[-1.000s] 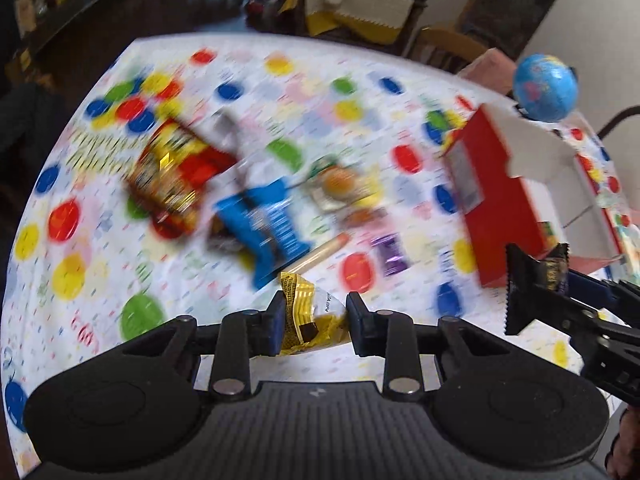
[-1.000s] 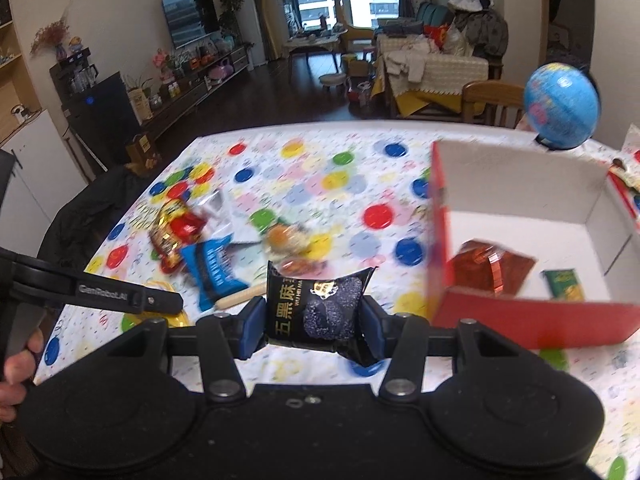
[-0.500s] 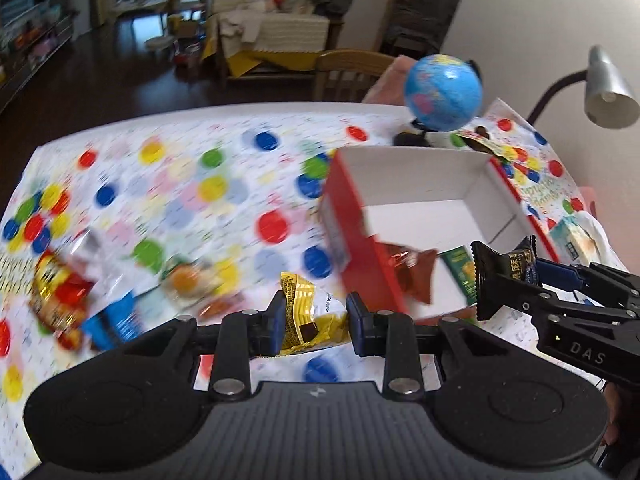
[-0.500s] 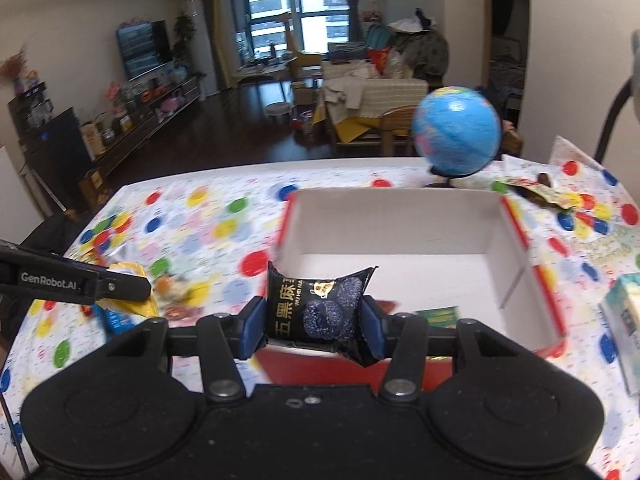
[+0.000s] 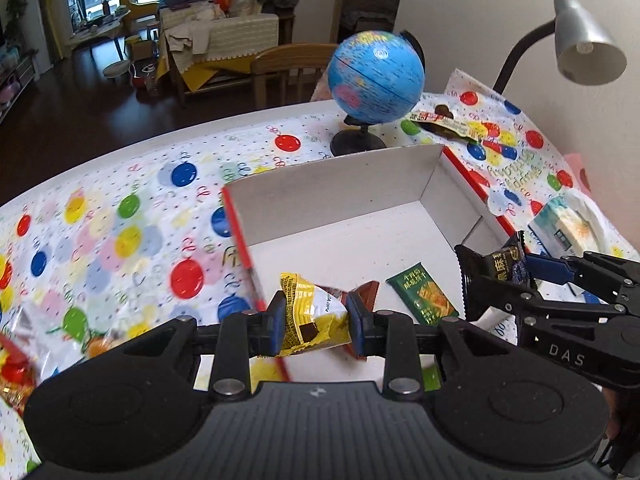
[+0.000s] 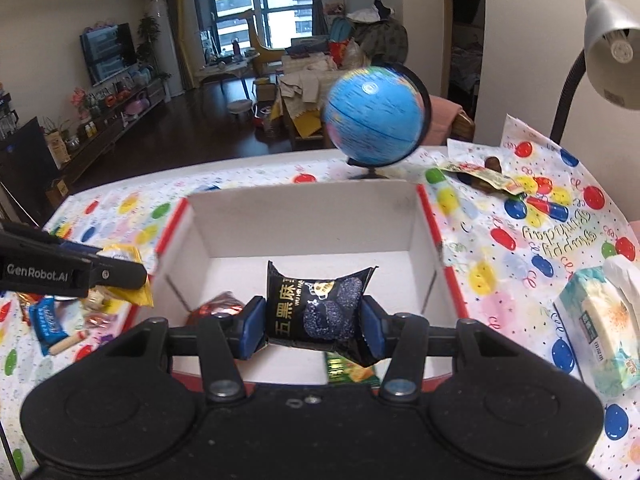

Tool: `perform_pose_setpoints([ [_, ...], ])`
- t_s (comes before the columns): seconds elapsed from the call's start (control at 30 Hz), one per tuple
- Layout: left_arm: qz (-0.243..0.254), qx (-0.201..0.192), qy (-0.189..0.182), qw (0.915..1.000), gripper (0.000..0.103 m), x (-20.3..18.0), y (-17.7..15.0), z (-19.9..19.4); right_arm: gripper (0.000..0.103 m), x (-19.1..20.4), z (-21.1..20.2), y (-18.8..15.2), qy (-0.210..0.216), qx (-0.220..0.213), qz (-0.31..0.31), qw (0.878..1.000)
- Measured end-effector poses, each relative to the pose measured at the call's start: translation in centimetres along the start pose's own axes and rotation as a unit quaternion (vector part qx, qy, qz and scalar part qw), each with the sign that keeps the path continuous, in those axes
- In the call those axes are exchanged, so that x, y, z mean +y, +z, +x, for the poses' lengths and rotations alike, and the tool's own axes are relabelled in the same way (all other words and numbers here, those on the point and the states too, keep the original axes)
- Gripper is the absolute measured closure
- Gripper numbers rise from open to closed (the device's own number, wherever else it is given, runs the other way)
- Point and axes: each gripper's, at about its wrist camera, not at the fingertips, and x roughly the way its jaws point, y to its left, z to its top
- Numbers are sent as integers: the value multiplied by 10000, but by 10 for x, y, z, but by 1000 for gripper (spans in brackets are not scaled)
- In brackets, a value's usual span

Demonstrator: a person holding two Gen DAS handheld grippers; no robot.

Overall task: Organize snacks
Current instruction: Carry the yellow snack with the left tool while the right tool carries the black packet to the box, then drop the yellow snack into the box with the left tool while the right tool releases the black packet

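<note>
My left gripper (image 5: 316,326) is shut on a yellow snack packet (image 5: 310,318) and holds it over the near left corner of a red box with a white inside (image 5: 344,200). My right gripper (image 6: 314,326) is shut on a black snack packet (image 6: 316,308) above the box (image 6: 304,216). The right gripper also shows at the right of the left wrist view (image 5: 496,276). A green packet (image 5: 422,294) and a brown-red packet (image 5: 366,292) lie in the box. More loose snacks (image 6: 52,320) lie on the table left of the box.
A blue globe (image 5: 376,76) stands behind the box. A tissue box (image 6: 596,324) sits to the right, with a desk lamp (image 6: 608,68) above it. A wrapper (image 6: 480,174) lies at the back right. The tablecloth (image 5: 120,220) has coloured balloons.
Both grippers have swung right from the snack pile to the box, each keeping its packet. The box now lies directly under both grippers.
</note>
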Motion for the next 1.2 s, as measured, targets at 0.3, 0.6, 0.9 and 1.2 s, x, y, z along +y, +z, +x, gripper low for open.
perform_pose_setpoints([
  [0.3, 273, 239, 121, 9993, 72, -11, 21, 56, 54, -19, 36, 1, -60, 318, -105, 9994],
  [0.6, 617, 679, 136, 9957, 72, -24, 27, 102, 53, -24, 67, -6, 75, 675, -121, 9976],
  [0.9, 798, 947, 76, 9923, 72, -36, 30, 122, 48, -24, 79, -11, 183, 871, -106, 9960],
  [1.2, 617, 879, 104, 9942, 36, -29, 30, 115, 39, -25, 72, -12, 156, 828, -114, 9964],
])
